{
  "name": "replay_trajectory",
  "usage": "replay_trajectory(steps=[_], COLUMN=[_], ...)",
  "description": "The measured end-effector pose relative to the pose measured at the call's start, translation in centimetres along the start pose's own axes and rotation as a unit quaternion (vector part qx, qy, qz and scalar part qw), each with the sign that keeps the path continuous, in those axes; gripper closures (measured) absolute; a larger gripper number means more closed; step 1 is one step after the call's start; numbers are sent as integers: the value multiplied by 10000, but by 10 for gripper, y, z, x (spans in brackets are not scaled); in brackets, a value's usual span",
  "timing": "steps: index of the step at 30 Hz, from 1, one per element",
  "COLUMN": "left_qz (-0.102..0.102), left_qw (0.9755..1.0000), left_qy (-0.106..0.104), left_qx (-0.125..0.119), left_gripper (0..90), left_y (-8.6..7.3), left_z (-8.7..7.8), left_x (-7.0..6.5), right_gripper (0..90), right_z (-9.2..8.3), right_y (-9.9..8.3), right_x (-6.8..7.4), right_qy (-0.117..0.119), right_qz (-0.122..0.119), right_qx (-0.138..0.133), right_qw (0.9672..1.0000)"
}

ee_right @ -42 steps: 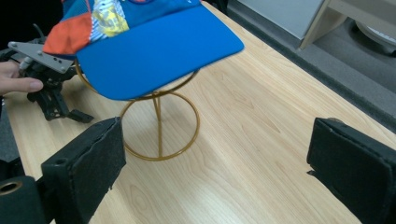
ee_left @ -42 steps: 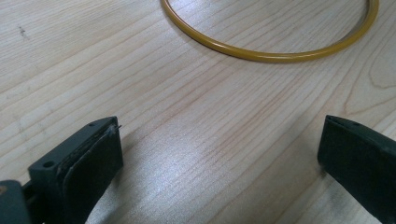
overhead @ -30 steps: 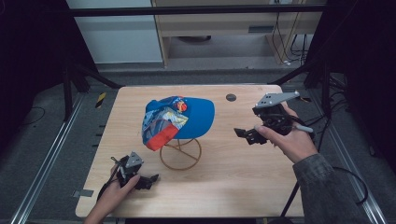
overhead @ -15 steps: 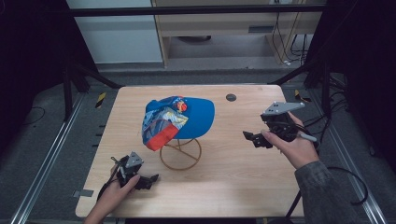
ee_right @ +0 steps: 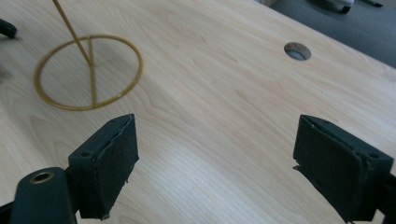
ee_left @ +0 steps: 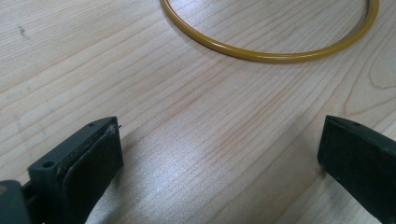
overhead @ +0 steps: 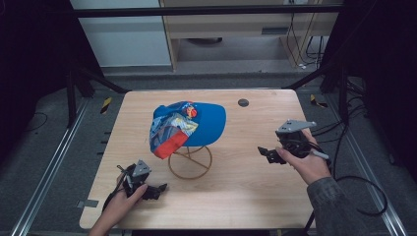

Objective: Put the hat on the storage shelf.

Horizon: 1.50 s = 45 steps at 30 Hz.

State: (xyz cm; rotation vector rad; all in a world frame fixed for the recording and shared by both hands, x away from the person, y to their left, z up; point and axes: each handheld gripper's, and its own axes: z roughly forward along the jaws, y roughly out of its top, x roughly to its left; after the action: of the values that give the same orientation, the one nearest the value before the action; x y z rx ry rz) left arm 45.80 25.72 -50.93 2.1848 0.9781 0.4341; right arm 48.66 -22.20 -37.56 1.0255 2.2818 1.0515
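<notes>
1. While both claws sit low over the wooden worktop (overhead: 246, 191), a blue baseball cap (overhead: 206, 123) with a multicoloured printed panel and a red edge rests on a yellow wire stand (overhead: 190, 162) near the centre of the board, as the high view shows.
2. Yellow wire stand: a round ring base lies flat on the wood and a slanted rod rises from it into the cap. In the right claw view the ring and rod stand at about 10 o'clock (ee_right: 88, 72); in the left claw view an arc of the ring runs across at 12 o'clock (ee_left: 268, 51).
3. Left claw (overhead: 156, 189): at 7 o'clock from the stand, near the front edge of the worktop, held in a hand. Jaws spread wide, bare wood between them, pinching nothing; the ring lies just beyond the tips, apart from them.
4. Right claw (overhead: 265, 153): at 3 o'clock from the stand, well apart from it, held in a hand with a grey sleeve. Jaws have just been closing a little, yet stand spread, with bare wood between them.
5. Round cable hole (overhead: 243, 103): set in the worktop at 1 o'clock from the cap; in the right claw view at 1 o'clock (ee_right: 297, 51).
</notes>
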Motion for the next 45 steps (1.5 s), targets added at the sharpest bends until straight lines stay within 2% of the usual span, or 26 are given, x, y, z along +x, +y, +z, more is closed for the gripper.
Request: replay_trajectory(steps=[10,21,24,30,45], left_qz=[0,1,0,0,-1], left_qw=[10000,10000,10000,10000,10000], left_qy=[2,1,1,0,0], left_qx=[0,0,0,0,0], left_gripper=[0,0,0,0,0], left_y=[0,0,0,0,0], left_z=[0,0,0,0,0], left_x=[0,0,0,0,0], right_gripper=[140,136,137,137,133], right_z=[14,31,35,43,65], right_y=[-22,-43,-48,-57,-82], right_x=[-5,-5,-3,5,25], right_qy=[-71,-92,-74,-36,238], right_qz=[208,285,338,284,405], right_qx=[138,326,356,400,586], right_qw=[9997,9990,9988,9988,9972])
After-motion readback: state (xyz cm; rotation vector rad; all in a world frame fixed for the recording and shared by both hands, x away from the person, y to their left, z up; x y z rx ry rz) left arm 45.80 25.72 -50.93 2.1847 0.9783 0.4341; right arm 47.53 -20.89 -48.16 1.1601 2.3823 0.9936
